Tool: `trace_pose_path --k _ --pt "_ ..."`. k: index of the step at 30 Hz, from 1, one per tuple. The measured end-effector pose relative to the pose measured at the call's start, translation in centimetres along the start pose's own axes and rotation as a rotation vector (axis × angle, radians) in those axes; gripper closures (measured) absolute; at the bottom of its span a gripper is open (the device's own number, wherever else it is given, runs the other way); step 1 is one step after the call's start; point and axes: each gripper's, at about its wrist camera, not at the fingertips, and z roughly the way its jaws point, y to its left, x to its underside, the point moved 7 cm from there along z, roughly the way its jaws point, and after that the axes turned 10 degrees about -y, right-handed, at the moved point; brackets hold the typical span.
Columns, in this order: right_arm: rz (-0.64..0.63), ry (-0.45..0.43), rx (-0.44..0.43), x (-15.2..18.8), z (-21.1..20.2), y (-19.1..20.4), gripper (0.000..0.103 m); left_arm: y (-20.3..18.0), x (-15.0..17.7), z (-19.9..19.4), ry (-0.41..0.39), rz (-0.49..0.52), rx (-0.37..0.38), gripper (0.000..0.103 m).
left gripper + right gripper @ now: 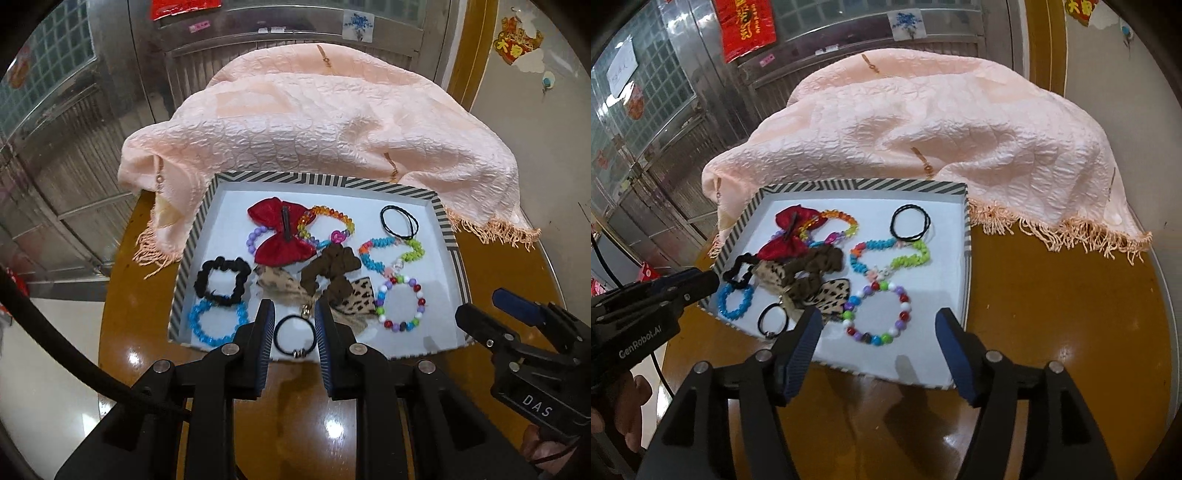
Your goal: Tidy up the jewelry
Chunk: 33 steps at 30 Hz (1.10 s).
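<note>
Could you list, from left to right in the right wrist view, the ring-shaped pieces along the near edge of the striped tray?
Blue bead bracelet → black hair tie with a metal charm → multicolour round-bead bracelet, all lying inside the striped tray.

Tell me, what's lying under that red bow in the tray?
The red bow lies over part of a purple bead bracelet and the edge of the rainbow bead bracelet, all on the tray. How far those bracelets run underneath stays covered.

Tray [964, 258] right side free (left crowded).
</note>
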Motion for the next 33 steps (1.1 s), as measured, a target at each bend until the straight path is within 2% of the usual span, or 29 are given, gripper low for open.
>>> trace_pose_path --k 9,33 --pt "-0.021 0.000 -0.008 0.9 -1.2 1.8 0.035 0.8 0.9 -1.7 -0.015 0.007 -0.018 0.087" --pt "-0.031 0.006 -0.011 1.4 -1.7 2.6 0.035 0.7 1.6 -2.3 -0.015 0.007 -0.025 0.087"
